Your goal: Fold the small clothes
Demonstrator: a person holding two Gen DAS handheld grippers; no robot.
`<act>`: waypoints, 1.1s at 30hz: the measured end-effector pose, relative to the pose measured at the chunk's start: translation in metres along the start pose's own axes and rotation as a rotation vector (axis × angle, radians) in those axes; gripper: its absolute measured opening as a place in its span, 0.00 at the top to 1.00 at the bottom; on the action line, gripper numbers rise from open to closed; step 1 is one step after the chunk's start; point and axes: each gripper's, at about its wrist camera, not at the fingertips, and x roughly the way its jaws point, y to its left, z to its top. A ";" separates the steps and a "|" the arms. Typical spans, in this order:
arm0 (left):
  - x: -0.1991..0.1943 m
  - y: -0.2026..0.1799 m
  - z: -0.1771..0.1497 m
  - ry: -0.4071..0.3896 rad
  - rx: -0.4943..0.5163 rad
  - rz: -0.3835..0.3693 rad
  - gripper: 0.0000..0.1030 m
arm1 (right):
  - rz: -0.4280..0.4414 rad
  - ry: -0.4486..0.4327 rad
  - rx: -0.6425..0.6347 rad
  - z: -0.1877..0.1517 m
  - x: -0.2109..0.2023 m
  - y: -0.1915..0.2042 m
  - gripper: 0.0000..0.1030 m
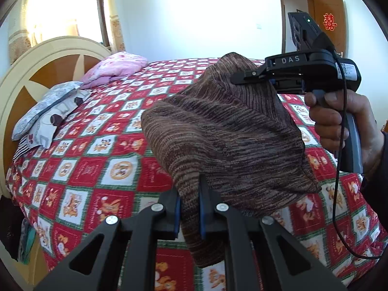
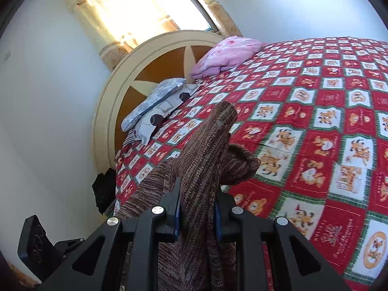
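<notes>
Red patchwork bed (image 1: 101,169) lies below the brown knit garment (image 1: 225,131), held aloft. Left tool (image 1: 189,208) and right tool (image 2: 197,208) both pinch its edges; bunched, stretchy knit could slip free.

You hold the knit cloth (image 1: 225,131) up over the bed (image 1: 101,160), with pillows (image 1: 48,111) by the headboard (image 1: 31,72) behind it.

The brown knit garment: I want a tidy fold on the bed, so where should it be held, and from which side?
Judging from its pose, the brown knit garment is best held by two separate edge points. The left gripper pinches a bunched edge from below; the right gripper clamps another. It hangs between them above the patchwork quilt, so keeping both grips at the edges, spread apart, should let it drape flat.
</notes>
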 end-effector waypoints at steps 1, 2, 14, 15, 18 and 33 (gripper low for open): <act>-0.002 0.002 -0.002 -0.001 -0.004 0.002 0.88 | 0.003 0.004 0.000 0.000 0.003 0.001 0.80; -0.003 0.005 -0.003 -0.001 -0.010 0.005 0.88 | 0.005 0.009 0.000 0.000 0.006 0.003 0.80; -0.010 0.025 -0.022 0.018 -0.026 0.069 0.88 | 0.038 0.087 -0.031 -0.004 0.057 0.024 0.80; -0.013 0.025 -0.024 0.013 -0.018 0.081 0.88 | 0.038 0.095 -0.036 -0.006 0.062 0.026 0.80; -0.019 0.020 -0.029 -0.007 0.031 0.113 0.88 | 0.036 0.111 -0.040 -0.008 0.074 0.029 0.80; 0.035 0.023 -0.081 0.121 -0.015 0.127 0.87 | -0.111 0.240 0.032 -0.042 0.132 -0.017 0.72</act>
